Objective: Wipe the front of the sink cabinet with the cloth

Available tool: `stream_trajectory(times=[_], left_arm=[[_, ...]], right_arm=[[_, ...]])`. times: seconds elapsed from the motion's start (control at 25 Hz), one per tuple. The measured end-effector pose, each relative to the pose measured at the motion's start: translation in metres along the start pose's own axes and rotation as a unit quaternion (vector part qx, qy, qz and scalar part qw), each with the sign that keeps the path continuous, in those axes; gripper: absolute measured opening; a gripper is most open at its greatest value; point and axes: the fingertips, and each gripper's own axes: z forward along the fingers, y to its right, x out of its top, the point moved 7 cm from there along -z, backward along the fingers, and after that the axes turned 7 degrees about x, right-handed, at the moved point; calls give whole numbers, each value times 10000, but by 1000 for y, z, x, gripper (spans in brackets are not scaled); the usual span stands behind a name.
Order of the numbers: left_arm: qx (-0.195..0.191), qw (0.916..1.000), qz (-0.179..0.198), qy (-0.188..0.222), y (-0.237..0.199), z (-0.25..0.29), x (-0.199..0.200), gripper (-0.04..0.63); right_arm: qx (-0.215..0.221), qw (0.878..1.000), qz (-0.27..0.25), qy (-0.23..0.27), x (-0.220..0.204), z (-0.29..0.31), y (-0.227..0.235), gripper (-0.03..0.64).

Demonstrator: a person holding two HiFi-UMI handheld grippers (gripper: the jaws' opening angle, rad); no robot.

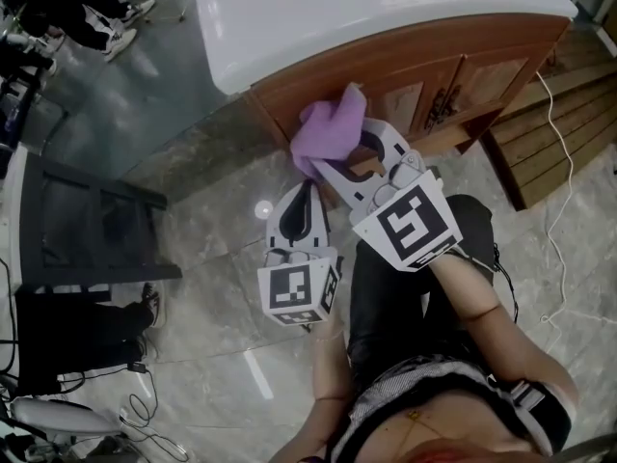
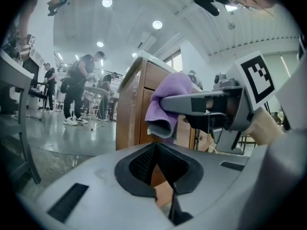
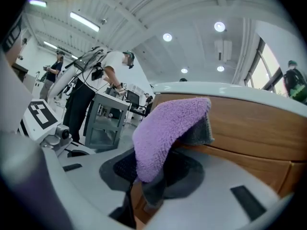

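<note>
The sink cabinet (image 1: 424, 70) is brown wood with a white top (image 1: 318, 8). A purple cloth (image 1: 329, 133) is bunched against the cabinet's front near its left corner. My right gripper (image 1: 328, 165) is shut on the cloth, which drapes over its jaws (image 3: 165, 131) and rests on the wooden front (image 3: 254, 128). My left gripper (image 1: 307, 194) hangs just below and left of it, shut, with nothing between its jaws. From the left gripper view, the cloth (image 2: 165, 104) and the right gripper (image 2: 211, 104) show in front of the cabinet (image 2: 132, 109).
A black rack (image 1: 87, 230) stands on the floor to the left. Wooden steps (image 1: 549, 133) and a white cable (image 1: 567, 191) lie to the right of the cabinet. Cables (image 1: 145, 408) trail at the lower left. People stand in the background (image 2: 79, 90).
</note>
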Motion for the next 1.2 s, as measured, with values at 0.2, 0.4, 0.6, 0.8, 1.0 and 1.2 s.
stream_trajectory(times=[0.2, 0.4, 0.6, 0.8, 1.0, 1.2], left_arm=[[55, 10000, -29, -30, -7, -8, -3, 0], [-33, 10000, 23, -55, -7, -6, -3, 0], [-84, 10000, -13, -34, -5, 0, -3, 0], [-82, 10000, 15, -39, -3, 2, -1, 0], [-19, 10000, 24, -55, -2, 5, -1, 0], [-93, 9999, 71, -47, 4, 9, 4, 0]], right_arm=[[-93, 9984, -554, -37, 9, 15, -7, 164], [23, 9971, -755, -2, 11, 23, -4, 164], [113, 9965, -804, 172, 6, 22, -3, 164], [137, 9976, -639, 220, 7, 21, 0, 164], [154, 9980, -556, 256, 3, 18, 3, 164], [157, 9985, -461, 267, 0, 13, 9, 164]])
